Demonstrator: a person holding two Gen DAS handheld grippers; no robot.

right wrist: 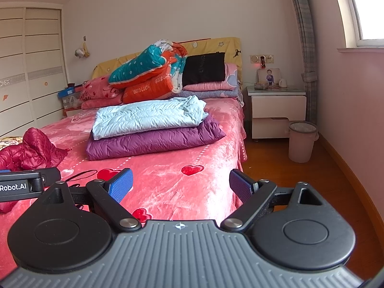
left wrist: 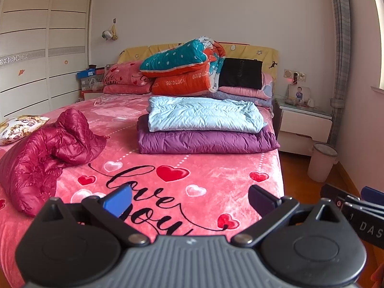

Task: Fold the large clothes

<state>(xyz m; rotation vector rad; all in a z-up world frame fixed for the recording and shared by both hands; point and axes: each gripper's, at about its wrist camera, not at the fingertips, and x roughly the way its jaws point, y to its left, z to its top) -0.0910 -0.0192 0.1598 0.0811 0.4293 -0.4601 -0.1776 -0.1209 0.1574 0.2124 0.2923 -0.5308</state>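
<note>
Left gripper (left wrist: 189, 200) and right gripper (right wrist: 180, 184): jaws spread wide, holding nothing. Crumpled red jacket (left wrist: 45, 152) lies unfolded at frame left on the bed (left wrist: 216, 172). Centre: light blue jacket (left wrist: 204, 115) folded atop purple jacket (left wrist: 206, 141). Right: bin (right wrist: 302, 141), contents indiscernible.

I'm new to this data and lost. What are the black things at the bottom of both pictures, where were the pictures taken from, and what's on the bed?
Those are two hand-held claws, each with its own camera looking forward along its fingers. One picture comes from the left claw, the other from the right claw. Both are open and hold nothing. On the pink bed lie a crumpled red jacket, still unfolded, and a folded light blue jacket stacked on a folded purple one. Bedding is piled by the headboard.
</note>
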